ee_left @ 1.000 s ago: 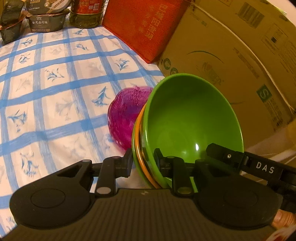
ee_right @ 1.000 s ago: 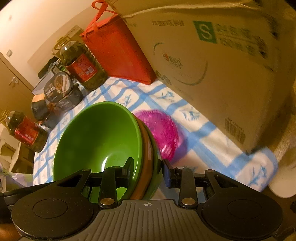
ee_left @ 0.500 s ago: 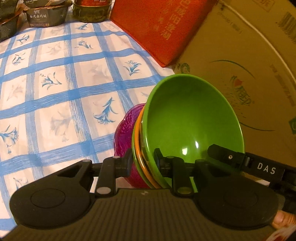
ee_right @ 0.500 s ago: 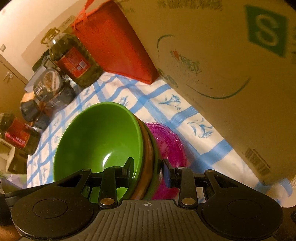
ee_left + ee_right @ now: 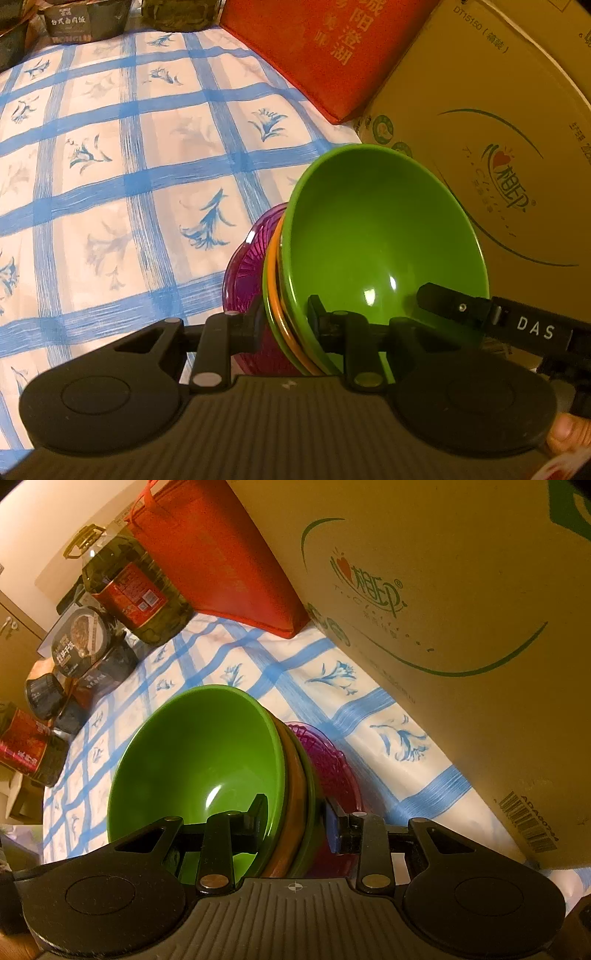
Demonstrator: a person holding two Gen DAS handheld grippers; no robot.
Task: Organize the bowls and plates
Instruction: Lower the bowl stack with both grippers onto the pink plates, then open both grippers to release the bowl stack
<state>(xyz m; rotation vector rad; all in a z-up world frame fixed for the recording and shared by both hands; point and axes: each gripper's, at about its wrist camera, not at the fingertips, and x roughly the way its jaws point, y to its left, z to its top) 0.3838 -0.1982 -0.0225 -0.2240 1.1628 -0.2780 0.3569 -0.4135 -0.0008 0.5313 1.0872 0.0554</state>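
Dim warm yellowish light, fisheye-bent edges, glare spot inside green bowl (image 5: 384, 236).

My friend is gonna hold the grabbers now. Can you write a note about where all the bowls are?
Left gripper: shut on the rim of the bowl stack.
Right gripper: shut on the opposite rim of the same stack.
Stack: green, orange, green bowls nested, held tilted over the pink bowl on the checked tablecloth.
Done: three bowls nested.
Left: probably set the stack into the pink bowl, then let go.
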